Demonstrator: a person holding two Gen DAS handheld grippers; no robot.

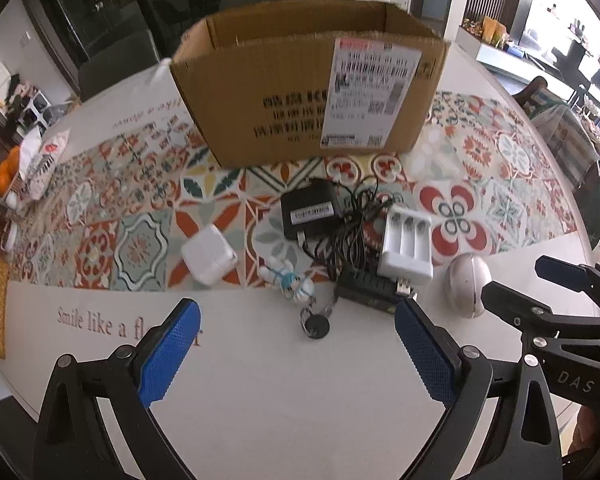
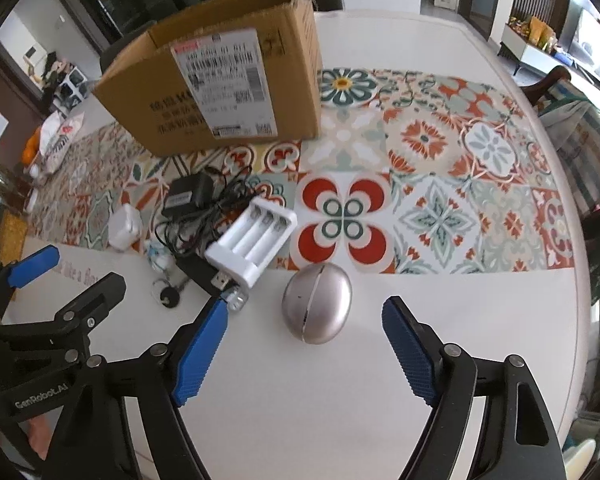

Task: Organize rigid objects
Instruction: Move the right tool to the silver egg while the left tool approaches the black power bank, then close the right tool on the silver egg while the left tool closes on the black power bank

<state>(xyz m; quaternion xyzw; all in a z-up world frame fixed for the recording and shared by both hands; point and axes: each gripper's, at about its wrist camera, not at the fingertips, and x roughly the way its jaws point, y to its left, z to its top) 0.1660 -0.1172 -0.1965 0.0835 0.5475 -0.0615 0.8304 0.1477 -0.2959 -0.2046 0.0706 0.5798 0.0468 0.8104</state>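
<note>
- Right gripper (image 2: 304, 346): fingers spread wide, empty, hovering over the counter (image 2: 300, 420) with the egg (image 2: 317, 303) just ahead between the tips, not touched.
- Left gripper (image 1: 298, 356): fingers spread, empty; keyring (image 1: 315, 323) lies between and just beyond the tips.
- Egg risk: smooth, rounded, lying on its side. Off-centre closing would likely squirt it out and send it rolling toward the counter edge.
- Left finger of the right gripper sits near the charger (image 2: 252, 242) USB plug; closing or advancing could nudge the charger and the black block under it.
- Cluster: charger leans on the tangled cable (image 1: 350, 232) of the adapter (image 1: 309, 209). Lifting either may drag the other, plus the figurine (image 1: 290, 280) beside it.
- White plug (image 1: 209, 254) stands apart, easy pick.
- Box (image 1: 312, 92) is open-topped behind the pile, on the patterned mat; the two grippers are close together, so a collision on the carry is possible.
</note>
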